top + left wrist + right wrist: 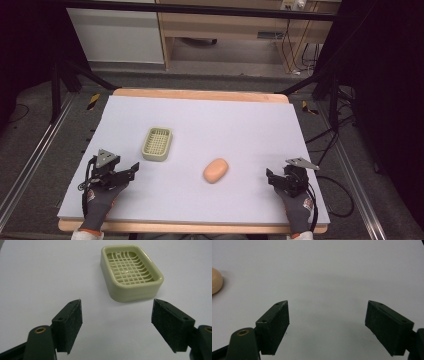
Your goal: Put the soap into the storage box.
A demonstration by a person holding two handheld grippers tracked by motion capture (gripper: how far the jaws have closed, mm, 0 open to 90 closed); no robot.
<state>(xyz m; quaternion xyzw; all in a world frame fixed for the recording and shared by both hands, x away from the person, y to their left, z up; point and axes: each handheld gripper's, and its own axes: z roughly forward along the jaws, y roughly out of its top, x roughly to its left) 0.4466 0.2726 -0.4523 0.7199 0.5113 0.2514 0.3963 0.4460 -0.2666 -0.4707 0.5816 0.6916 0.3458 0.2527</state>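
Left gripper [131, 170], jaws apart and empty, faces the soap dish [157, 143] for an approach. Right gripper [270, 177], likewise spread and empty, rests on the bench [240, 125] near the soap [215, 170].

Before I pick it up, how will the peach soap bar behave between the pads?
The soap bar is a smooth rounded oval, so it may slip or squirt out of a squeeze. It looks solid, probably stiff rather than floppy. It lies flat on the table, so a push would more likely slide it than roll it.
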